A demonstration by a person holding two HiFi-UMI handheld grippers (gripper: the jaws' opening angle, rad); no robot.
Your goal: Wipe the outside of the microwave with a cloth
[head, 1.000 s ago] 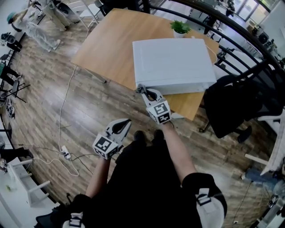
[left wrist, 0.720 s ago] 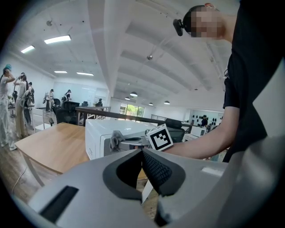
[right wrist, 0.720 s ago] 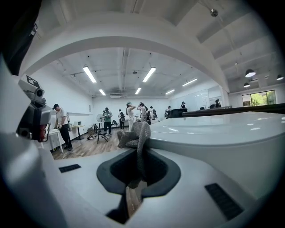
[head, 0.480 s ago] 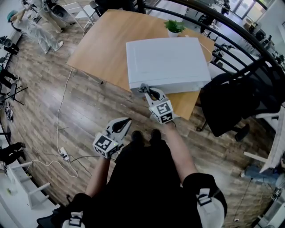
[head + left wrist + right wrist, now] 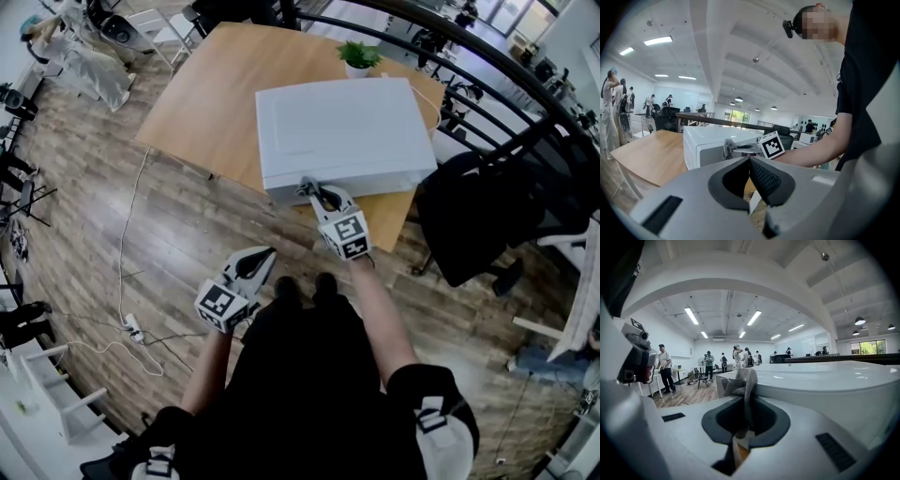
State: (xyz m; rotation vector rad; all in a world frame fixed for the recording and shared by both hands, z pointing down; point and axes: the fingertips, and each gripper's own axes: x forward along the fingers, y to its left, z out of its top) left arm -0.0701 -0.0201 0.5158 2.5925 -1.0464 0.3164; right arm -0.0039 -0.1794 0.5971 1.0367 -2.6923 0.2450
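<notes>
Cloth [image 5: 743,380] comes first. My right hand-held gripper [image 5: 316,190] has its jaws pressed in on a grey, knitted-looking wad of it, and the loose end bunches out past the tips so that fabric meets the surface, not plastic. That bunch sits at the near face of the white microwave [image 5: 337,127], toward its left corner and close under the top edge. It looks to be touching, though I cannot be certain of contact from either view.

The microwave stands on the wooden table [image 5: 202,94], pulled toward the near edge, which I judge puts its front and top within my reach. A small potted plant [image 5: 359,56] stands just behind it.

My left hand-held gripper [image 5: 262,255] hangs low and well short of the table. Its jaws are together with nothing between them, so it is parked out of the wiping path. I would say the wipe is at an early stage.
</notes>
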